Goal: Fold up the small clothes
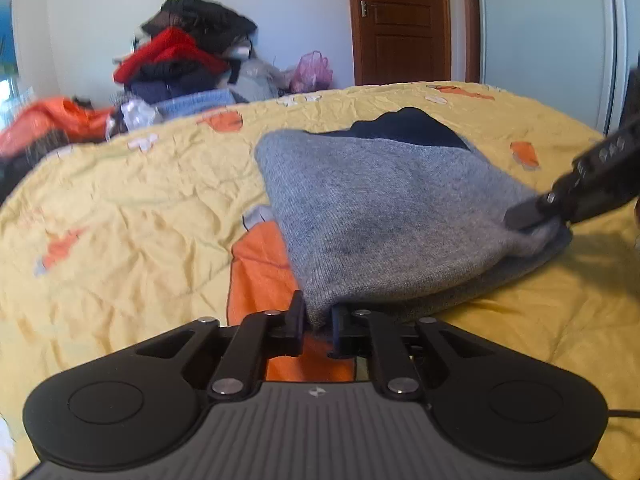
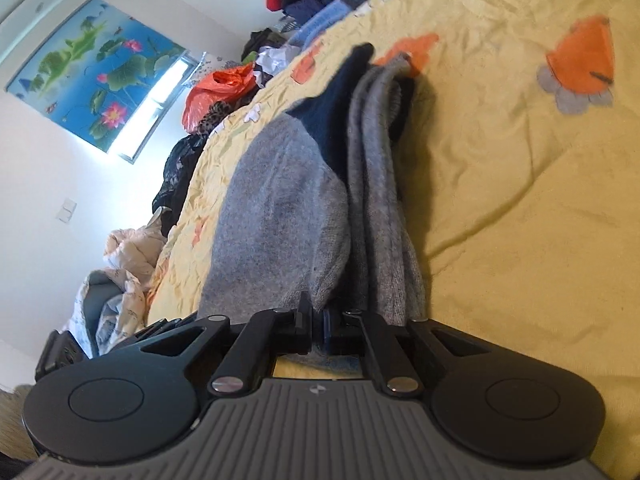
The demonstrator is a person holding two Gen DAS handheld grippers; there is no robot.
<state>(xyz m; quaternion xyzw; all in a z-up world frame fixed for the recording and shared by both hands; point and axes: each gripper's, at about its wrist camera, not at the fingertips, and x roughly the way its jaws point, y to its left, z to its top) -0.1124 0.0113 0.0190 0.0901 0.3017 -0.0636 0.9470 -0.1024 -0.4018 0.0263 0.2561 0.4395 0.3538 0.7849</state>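
A small grey knit garment (image 1: 384,216) with a dark navy part (image 1: 408,128) at its far end lies partly folded on the yellow bedspread (image 1: 120,208). My left gripper (image 1: 319,314) is shut on the garment's near corner, with grey fabric pinched between the pads. My right gripper (image 1: 532,216) comes in from the right and clamps the garment's right corner. In the right wrist view the same grey garment (image 2: 280,208) runs away from the camera in layered folds, and my right gripper (image 2: 318,316) is shut on its near edge.
A pile of clothes (image 1: 188,60) in red, black and blue sits at the far edge of the bed. An orange bag (image 1: 52,120) lies at the left. A brown door (image 1: 400,20) and white wardrobe (image 1: 548,40) stand behind. A window with a lotus blind (image 2: 92,76) shows in the right wrist view.
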